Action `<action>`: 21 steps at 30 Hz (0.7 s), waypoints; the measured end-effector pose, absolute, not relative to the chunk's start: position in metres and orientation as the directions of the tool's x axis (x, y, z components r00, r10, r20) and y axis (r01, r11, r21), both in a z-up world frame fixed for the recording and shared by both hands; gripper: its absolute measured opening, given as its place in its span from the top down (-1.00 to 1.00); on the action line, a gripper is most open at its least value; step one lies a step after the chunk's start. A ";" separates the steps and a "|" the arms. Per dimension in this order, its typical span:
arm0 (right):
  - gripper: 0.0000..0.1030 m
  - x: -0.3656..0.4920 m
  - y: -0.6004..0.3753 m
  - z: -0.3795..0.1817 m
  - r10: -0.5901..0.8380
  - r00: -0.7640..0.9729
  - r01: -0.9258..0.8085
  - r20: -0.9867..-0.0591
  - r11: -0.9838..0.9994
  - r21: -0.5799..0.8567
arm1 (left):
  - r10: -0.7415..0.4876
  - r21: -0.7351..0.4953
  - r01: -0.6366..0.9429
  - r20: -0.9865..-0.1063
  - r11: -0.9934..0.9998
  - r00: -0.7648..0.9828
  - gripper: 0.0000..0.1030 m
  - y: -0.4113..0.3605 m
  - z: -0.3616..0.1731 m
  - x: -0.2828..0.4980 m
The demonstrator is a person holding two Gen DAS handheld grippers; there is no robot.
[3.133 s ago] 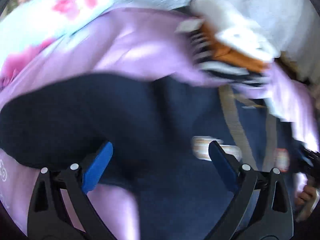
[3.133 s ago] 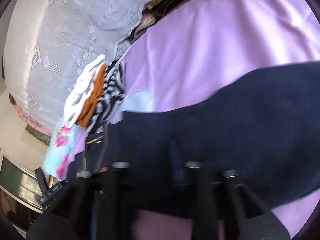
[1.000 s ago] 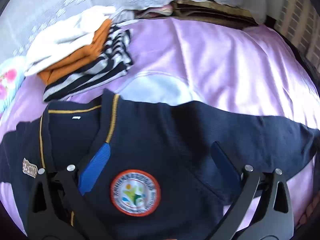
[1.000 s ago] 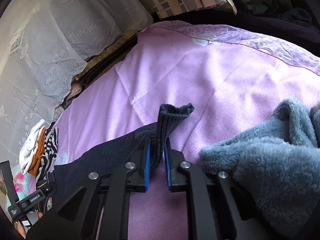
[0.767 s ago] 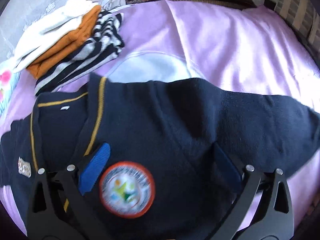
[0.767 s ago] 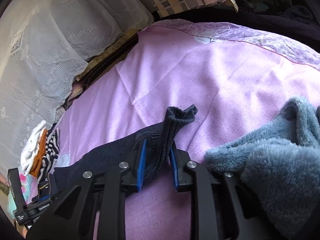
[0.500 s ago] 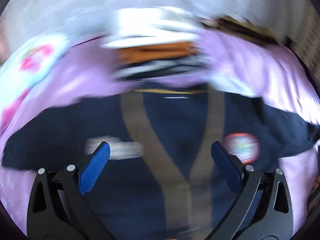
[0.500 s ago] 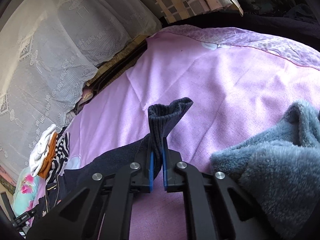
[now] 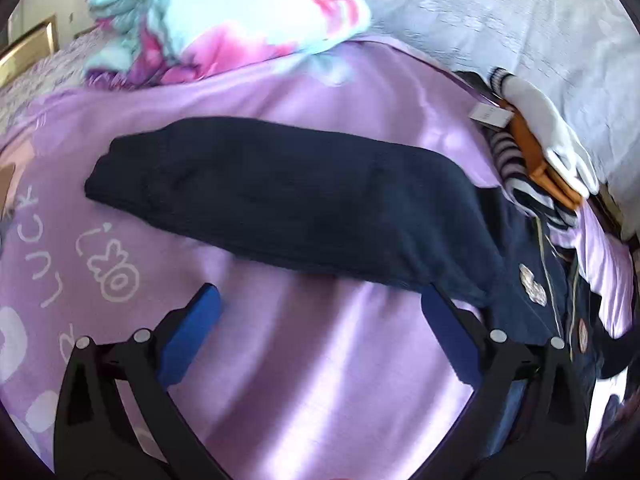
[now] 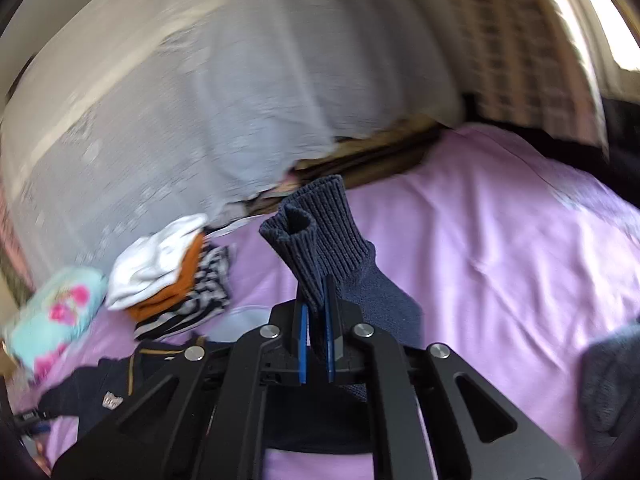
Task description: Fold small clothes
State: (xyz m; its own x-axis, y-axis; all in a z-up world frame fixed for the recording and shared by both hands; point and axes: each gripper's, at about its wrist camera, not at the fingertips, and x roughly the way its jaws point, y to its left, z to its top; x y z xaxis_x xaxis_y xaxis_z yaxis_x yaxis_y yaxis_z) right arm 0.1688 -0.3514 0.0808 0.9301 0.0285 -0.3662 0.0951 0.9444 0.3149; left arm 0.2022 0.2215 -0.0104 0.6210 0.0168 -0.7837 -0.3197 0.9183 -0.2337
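Currently the right gripper (image 10: 314,334) is clamped on the ribbed cuff (image 10: 316,232) of the navy sweater (image 9: 532,280), lifted off the bed (image 10: 500,248). Left gripper (image 9: 320,332) hangs wide and empty; the other sleeve (image 9: 280,196) lies crosswise just ahead, nearer the left.

Bare purple sheet (image 9: 312,360) lies open under the left tool (image 9: 320,320); folded stack (image 9: 536,168) crowds the right
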 end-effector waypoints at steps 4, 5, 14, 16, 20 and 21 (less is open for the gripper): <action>0.86 0.194 -0.271 0.101 0.103 0.924 -0.028 -0.368 0.979 0.203 | 0.074 -0.139 -0.287 -0.779 0.948 0.622 -0.96 0.203 -0.004 0.198; 0.86 0.201 -0.249 0.103 0.127 0.916 -0.062 -0.381 0.982 0.178 | 0.074 -0.127 -0.275 -0.782 0.953 0.619 -0.96 0.199 -0.003 0.198; 0.86 0.243 -0.097 0.046 0.204 0.787 -0.259 -0.582 0.966 -0.012 | -0.039 -0.202 -0.217 -0.812 0.955 0.582 -0.96 0.190 -0.013 0.199; 0.86 0.250 -0.076 0.024 0.189 0.750 -0.280 -0.634 0.959 -0.045 | -0.038 -0.206 -0.226 -0.812 0.952 0.582 -0.96 0.192 -0.013 0.198; 0.86 0.256 -0.064 -0.006 0.172 0.698 -0.308 -0.695 0.948 -0.075 | -0.052 -0.229 -0.238 -0.816 0.944 0.576 -0.96 0.195 -0.016 0.199; 0.79 0.259 -0.061 -0.009 0.171 0.679 -0.319 -0.714 0.945 -0.077 | -0.056 -0.233 -0.239 -0.817 0.943 0.574 -0.96 0.196 -0.017 0.200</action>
